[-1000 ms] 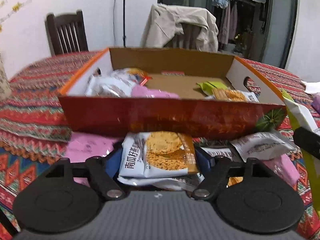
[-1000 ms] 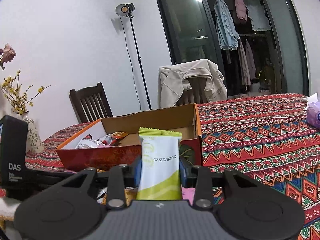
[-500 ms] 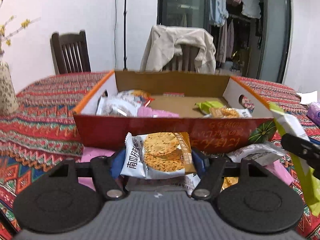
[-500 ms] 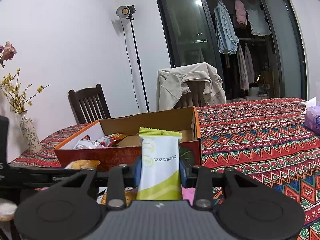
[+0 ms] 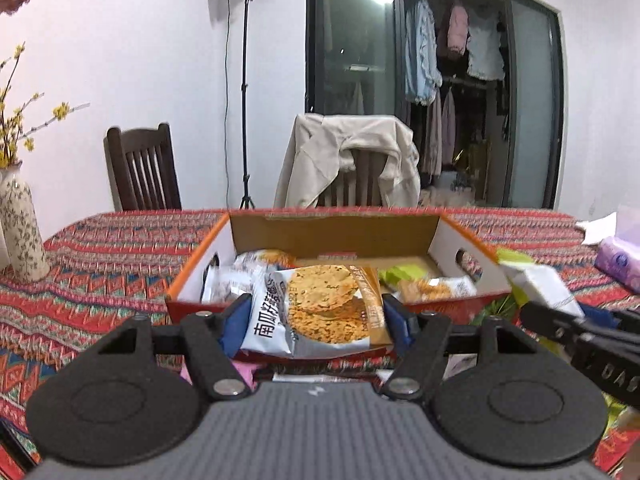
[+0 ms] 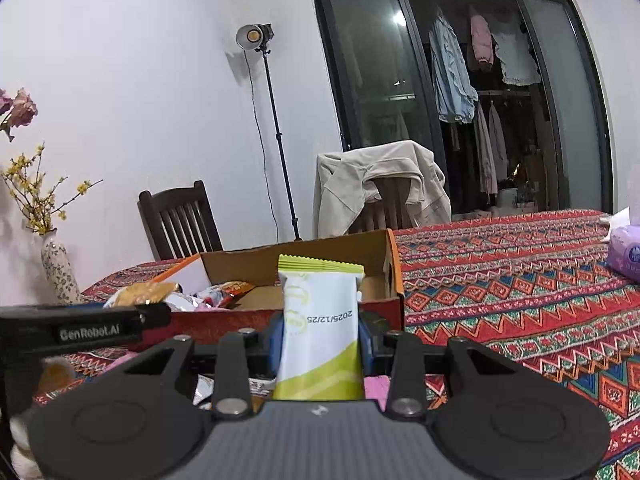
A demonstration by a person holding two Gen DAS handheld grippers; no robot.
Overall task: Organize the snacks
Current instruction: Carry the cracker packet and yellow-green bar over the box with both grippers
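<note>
Left gripper pinching a biscuit packet between its blue fingers, pads pressing on both side edges; packet lying near flat, long axis running away from the camera, printed face up, far end reaching over the near wall of the cardboard box. Right gripper clamping a green-and-white snack bar between narrowly set fingers, bar standing upright, long axis vertical, crimped green edge on top, date print upside down. Box sitting on the patterned worktop, open at the top, long side facing the left camera, orange rim all round, a handle hole in the right end wall. Inside, silver packets crowding the left part, a green packet and another biscuit packet lying to the right, bare cardboard floor showing in the middle and toward the back wall. Pink packets and other wrappers lying on the worktop just in front of the box, under both grippers. Worktop right of the box lying open as far as a purple tissue pack near the far right edge. Vase standing well left of the box. Two chairs standing beyond the far worktop edge, one draped with a beige jacket.
</note>
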